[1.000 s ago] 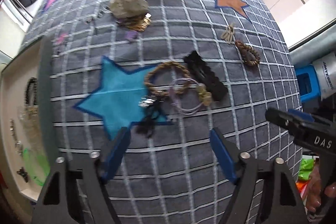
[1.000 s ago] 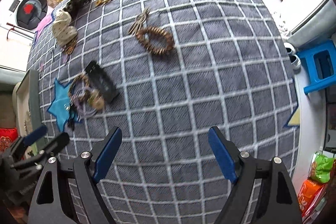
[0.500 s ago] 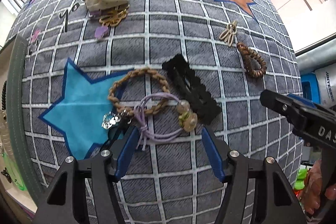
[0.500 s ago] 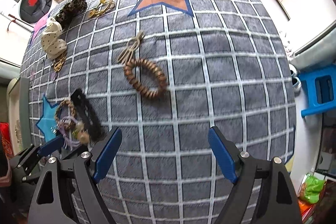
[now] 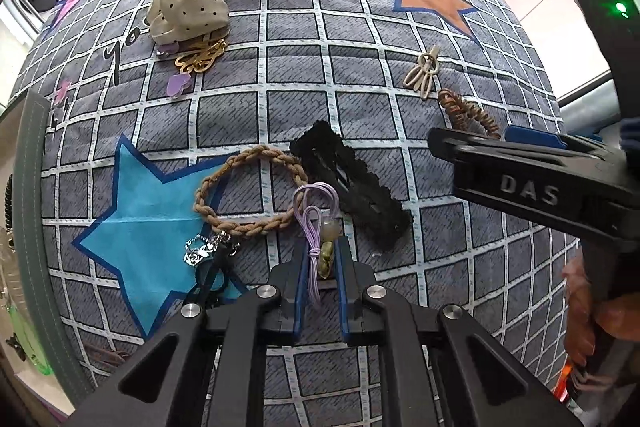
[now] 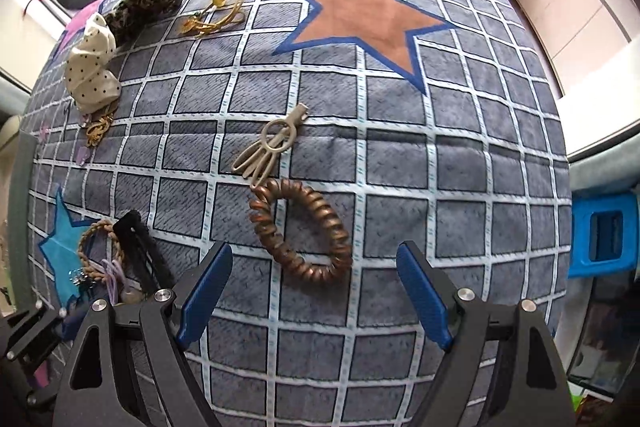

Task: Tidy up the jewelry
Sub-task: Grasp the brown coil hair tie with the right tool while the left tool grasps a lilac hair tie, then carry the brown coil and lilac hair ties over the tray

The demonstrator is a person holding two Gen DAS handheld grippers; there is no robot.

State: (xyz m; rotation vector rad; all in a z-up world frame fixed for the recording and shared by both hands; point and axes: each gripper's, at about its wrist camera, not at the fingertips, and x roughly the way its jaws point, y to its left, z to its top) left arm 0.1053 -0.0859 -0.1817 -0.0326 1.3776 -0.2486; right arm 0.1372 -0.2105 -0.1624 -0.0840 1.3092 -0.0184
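The left hand-held gripper [image 5: 319, 259] points steeply down, jaws pinched nearly together. The right hand-held gripper [image 6: 312, 293] also points down, jaws spread wide with nothing between.

Right gripper [image 6: 314, 293] points down at a grey checked mat [image 6: 460, 155], jaws set wide, nothing between them. Brown spiral hair tie [image 6: 300, 233] lies flat just beyond the blue pads, nearer the left one. Beige claw clip [image 6: 270, 143] sits just above it, tips almost touching the coil. Orange star patch [image 6: 364, 23] further up. Far left: polka-dot scrunchie [image 6: 90, 75], leopard-print scrunchie [image 6: 150, 1], gold cord tie [image 6: 218, 13]. Lower left: black lace clip [image 6: 138, 251], braided tan ring [image 6: 90, 247], lilac elastic [image 6: 114, 277]. Blue stool [image 6: 604, 231] at right.
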